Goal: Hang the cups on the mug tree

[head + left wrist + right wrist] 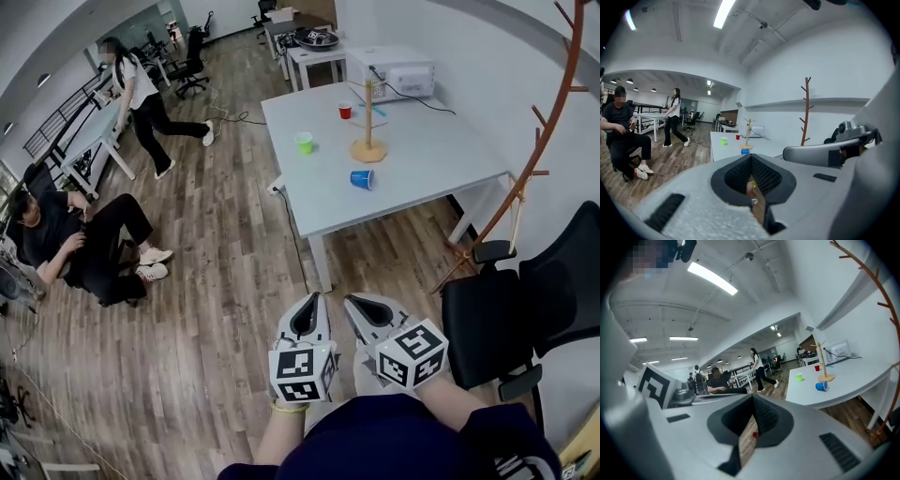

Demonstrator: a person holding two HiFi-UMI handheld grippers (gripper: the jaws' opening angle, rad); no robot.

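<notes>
On a white table (422, 169) stands a wooden mug tree (368, 122). A red cup (345, 111) sits behind it, a green cup (304, 142) to its left, and a blue cup (361, 179) lies on its side in front. My left gripper (310, 314) and right gripper (371, 316) are both shut and empty, held side by side low in the head view, well short of the table. The left gripper view shows the mug tree (748, 135) far off with the green cup (723, 140). The blue cup (821, 386) appears in the right gripper view.
A tall brown coat stand (534, 150) and a black office chair (525, 309) are at the right. A white appliance (394, 73) sits at the table's far end. One person (66, 239) sits on the wooden floor at left; another (141, 98) walks behind.
</notes>
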